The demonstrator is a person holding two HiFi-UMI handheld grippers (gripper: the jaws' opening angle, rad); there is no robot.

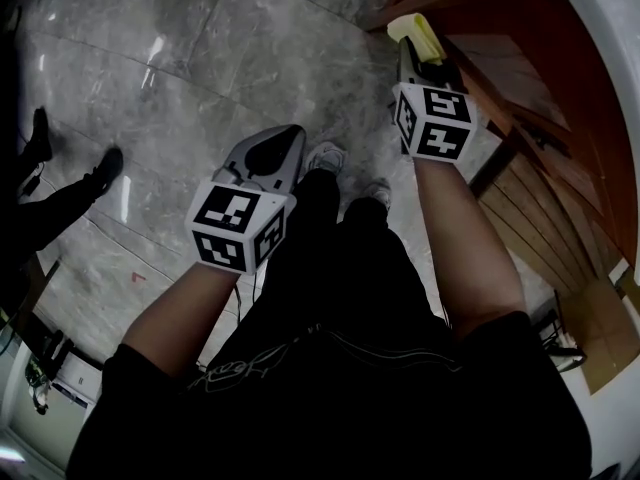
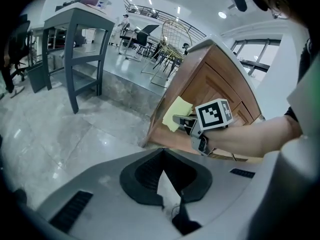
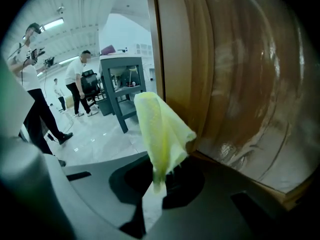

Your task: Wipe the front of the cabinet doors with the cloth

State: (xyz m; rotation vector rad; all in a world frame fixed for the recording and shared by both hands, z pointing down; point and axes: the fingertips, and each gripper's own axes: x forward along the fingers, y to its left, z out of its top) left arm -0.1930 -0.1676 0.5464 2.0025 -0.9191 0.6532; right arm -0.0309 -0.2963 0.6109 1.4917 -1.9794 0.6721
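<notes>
A pale yellow cloth (image 3: 161,129) stands up from my right gripper (image 3: 158,180), which is shut on its lower end. The cloth's free edge lies close to the glossy brown wooden cabinet door (image 3: 245,84), and I cannot tell whether it touches. From the head view the right gripper (image 1: 414,48) is held out by the cabinet (image 1: 545,98) with the cloth (image 1: 416,31) at its tip. My left gripper (image 1: 284,140) hangs lower over the floor, shut and holding nothing. The left gripper view shows its jaws (image 2: 162,152) meeting, and beyond them the cloth (image 2: 176,114) against the cabinet (image 2: 210,79).
Grey marble floor (image 1: 200,58) spreads to the left. A dark grey table (image 2: 75,39) stands further out on the floor. Two people (image 3: 80,81) stand further back, and another person's shoes (image 1: 105,168) are at the left. My own legs and shoes (image 1: 325,158) are below me.
</notes>
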